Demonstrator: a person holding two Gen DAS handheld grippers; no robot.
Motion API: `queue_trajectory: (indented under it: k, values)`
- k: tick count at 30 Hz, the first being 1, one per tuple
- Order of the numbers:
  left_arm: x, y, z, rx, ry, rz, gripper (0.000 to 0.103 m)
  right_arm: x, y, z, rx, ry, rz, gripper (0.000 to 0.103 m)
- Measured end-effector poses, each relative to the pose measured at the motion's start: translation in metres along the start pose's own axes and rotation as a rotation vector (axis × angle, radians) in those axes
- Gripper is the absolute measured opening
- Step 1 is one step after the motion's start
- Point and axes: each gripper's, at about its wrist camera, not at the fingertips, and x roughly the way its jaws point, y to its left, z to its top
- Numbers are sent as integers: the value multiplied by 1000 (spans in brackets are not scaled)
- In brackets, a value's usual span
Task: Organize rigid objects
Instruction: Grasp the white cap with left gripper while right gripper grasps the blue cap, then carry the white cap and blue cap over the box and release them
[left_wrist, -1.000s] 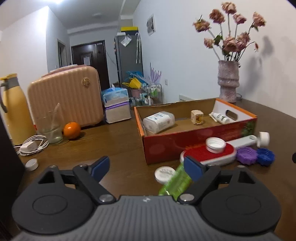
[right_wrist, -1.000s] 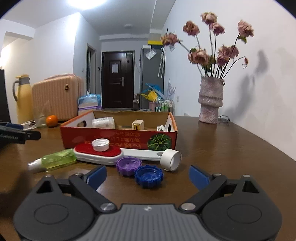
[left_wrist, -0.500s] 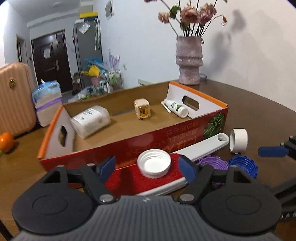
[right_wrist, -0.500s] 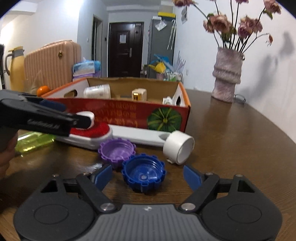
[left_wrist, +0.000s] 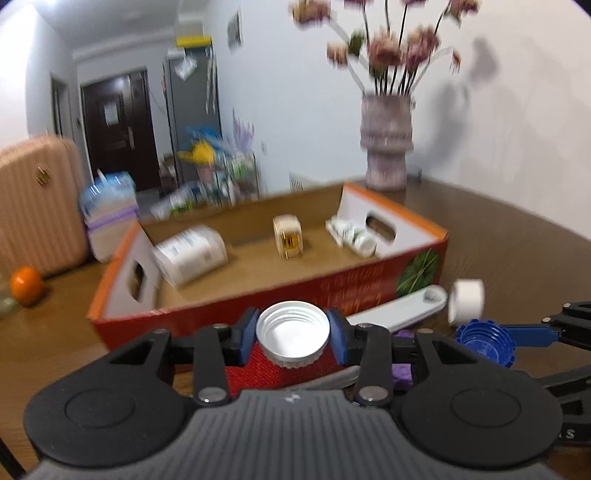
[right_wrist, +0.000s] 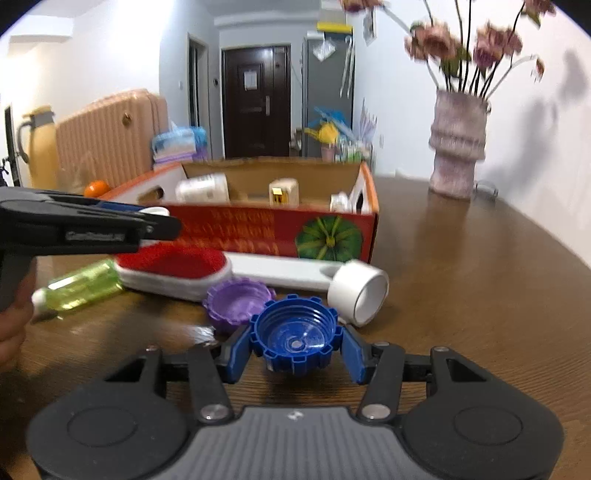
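My left gripper (left_wrist: 293, 338) is shut on a white screw cap (left_wrist: 293, 332) and holds it just above the red brush (left_wrist: 258, 365), in front of the red cardboard box (left_wrist: 354, 284). My right gripper (right_wrist: 294, 347) is shut on a blue ridged cap (right_wrist: 294, 336) held a little above the table; the blue cap also shows in the left wrist view (left_wrist: 485, 341). A purple cap (right_wrist: 236, 299) lies on the table behind the blue one. The box holds a white jar (left_wrist: 190, 254), a small cream bottle (left_wrist: 288, 242) and a white tube (left_wrist: 351, 234).
The white brush handle (right_wrist: 280, 271) and a white ring (right_wrist: 360, 291) lie beside the box. A green bottle (right_wrist: 81, 284) lies at the left. A flower vase (right_wrist: 458, 147) stands at the back right; an orange (left_wrist: 26, 284), suitcase (left_wrist: 37, 210) and yellow flask (right_wrist: 38, 147) stand at the left.
Both grippers went from open to shut. The left one closed on the white cap and lifted it off the brush. The right one closed on the blue cap.
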Motion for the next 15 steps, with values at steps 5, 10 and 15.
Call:
queue_trajectory:
  k: [5, 10, 15]
  values:
    - [-78, -4, 0, -14, -137, 51, 41, -55, 13, 5, -14, -138, 12, 51]
    - [-155, -15, -16, -33, -250, 102, 41, -119, 34, -2, -17, -264, 17, 51]
    - [-221, -23, -47, -104, -306, 131, 41, -168, 55, -28, -13, -345, 79, 51]
